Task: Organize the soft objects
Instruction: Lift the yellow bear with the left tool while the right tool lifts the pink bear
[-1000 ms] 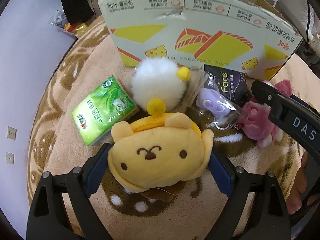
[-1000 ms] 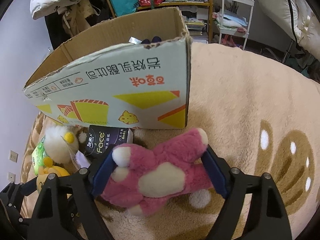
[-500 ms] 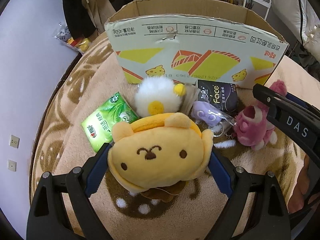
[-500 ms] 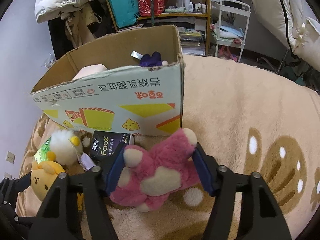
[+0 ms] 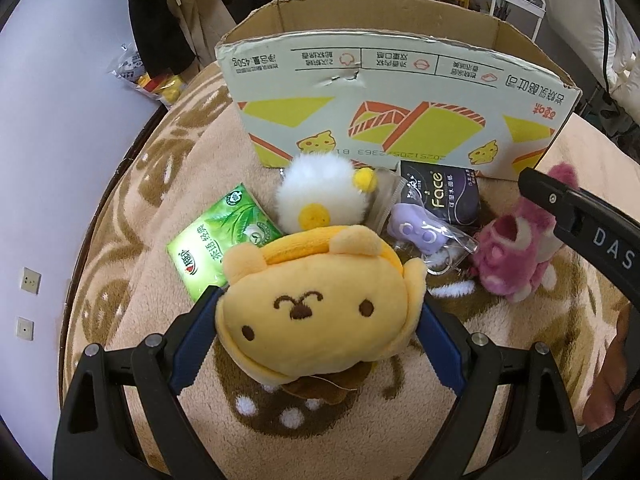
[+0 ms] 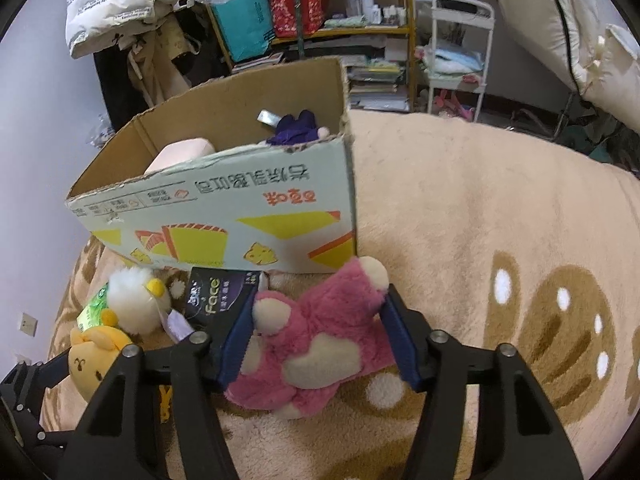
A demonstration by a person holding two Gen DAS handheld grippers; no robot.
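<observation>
The left hand-held gripper (image 5: 318,330) is clamped on a round yellow plush bear head (image 5: 320,308). The right hand-held gripper (image 6: 320,344) is closing, its pads pressing a pink plush bear (image 6: 320,344); the printed cardboard box (image 6: 224,208) stands at 11 o'clock of it.

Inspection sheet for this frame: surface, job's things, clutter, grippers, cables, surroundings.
Surface: beige patterned blanket.
Job's things: yellow plush, pink plush, white pom-pom toy, cardboard box partly filled.
Clutter: green tissue pack, dark Face pack, purple keychain toy.
Grippers: left gripper shut on yellow plush; right gripper closing on pink plush.
Cables: nothing seen.
Surroundings: shelf, white cart.
</observation>
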